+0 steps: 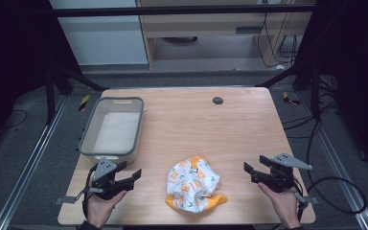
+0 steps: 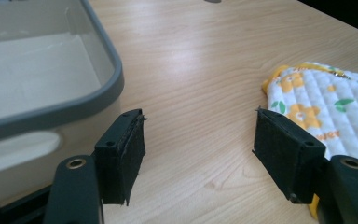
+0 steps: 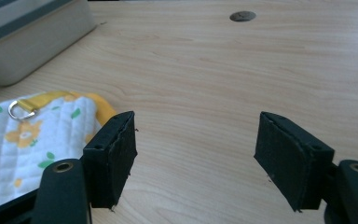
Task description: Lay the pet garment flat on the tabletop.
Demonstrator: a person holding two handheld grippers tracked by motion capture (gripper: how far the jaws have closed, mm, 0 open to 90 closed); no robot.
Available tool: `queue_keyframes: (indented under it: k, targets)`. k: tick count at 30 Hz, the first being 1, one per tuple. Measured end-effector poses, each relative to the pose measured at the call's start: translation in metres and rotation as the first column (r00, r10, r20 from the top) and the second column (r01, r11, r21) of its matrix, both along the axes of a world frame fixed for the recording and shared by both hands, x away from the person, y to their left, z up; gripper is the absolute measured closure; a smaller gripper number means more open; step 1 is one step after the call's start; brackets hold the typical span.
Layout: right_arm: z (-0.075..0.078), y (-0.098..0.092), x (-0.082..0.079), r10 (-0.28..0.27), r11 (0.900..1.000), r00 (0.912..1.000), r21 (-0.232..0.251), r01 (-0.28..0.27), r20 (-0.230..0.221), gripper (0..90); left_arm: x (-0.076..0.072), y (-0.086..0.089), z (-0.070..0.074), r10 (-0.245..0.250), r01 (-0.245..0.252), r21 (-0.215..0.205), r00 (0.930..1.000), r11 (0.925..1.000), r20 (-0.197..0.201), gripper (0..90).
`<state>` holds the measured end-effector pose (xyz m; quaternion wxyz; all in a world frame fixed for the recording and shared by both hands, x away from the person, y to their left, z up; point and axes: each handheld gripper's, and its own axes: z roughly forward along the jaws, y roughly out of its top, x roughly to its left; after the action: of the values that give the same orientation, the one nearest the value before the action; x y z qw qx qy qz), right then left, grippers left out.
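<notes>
Both grippers — left gripper point(image 1: 130, 173) and right gripper point(image 1: 250, 168) — flank the quilted cloth point(image 1: 193, 184) with jaws spread; it looks light and floppy, best pinched at its yellow hem.

Through the right gripper view I saw my right gripper point(image 3: 198, 154) with its two black jaws spread wide and nothing but bare wooden table point(image 3: 223, 74) between them. A quilted white cloth point(image 3: 32, 144) with orange flowers and yellow trim lay just beside the near-left jaw, a small metal ring point(image 3: 18, 109) at its edge. A grey-rimmed bin point(image 3: 32, 37) stood at the far left, and a dark round grommet point(image 3: 242, 16) sat farther back.
</notes>
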<state>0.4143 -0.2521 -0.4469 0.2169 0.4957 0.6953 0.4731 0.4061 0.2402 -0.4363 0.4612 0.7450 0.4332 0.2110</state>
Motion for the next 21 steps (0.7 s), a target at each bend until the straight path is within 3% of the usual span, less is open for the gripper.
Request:
queue_keyframes:
  k: [12,21]
  targets:
    - [0.022,0.018,0.017,0.051,0.999,0.9985,0.008,-0.051,0.019,29.6,0.022,-0.029,0.022,-0.038,0.038,0.002,0.9986,0.9993,0.036,33.5]
    - [0.033,0.035,0.028,0.082,0.996,0.9961,0.022,-0.083,0.032,29.9,0.037,-0.054,0.026,-0.069,0.069,-0.002,0.997,0.9976,0.034,33.9]
